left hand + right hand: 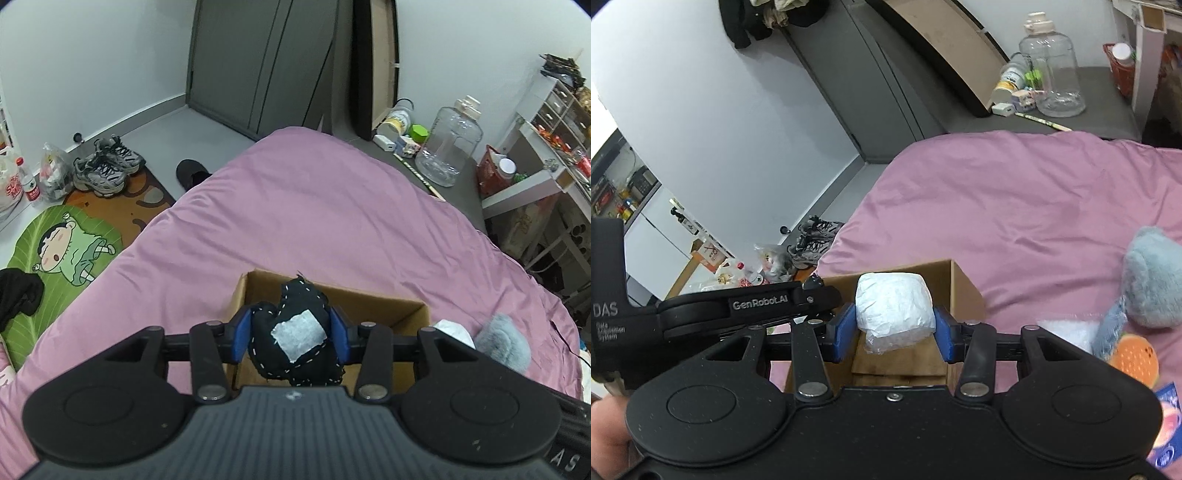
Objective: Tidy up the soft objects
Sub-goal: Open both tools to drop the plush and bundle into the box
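The left gripper was clamped on a black stitched pouch; the right gripper was clamped on a white wrapped bundle. Both hung above the cardboard box, whose visible interior looked empty. A grey plush and an orange toy lay unsorted on the bed. Judged early.

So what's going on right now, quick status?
Left gripper shut on black stitched pouch, right gripper shut on white bundle. Both over the cardboard box on the pink bed. Nothing blocking the box opening.
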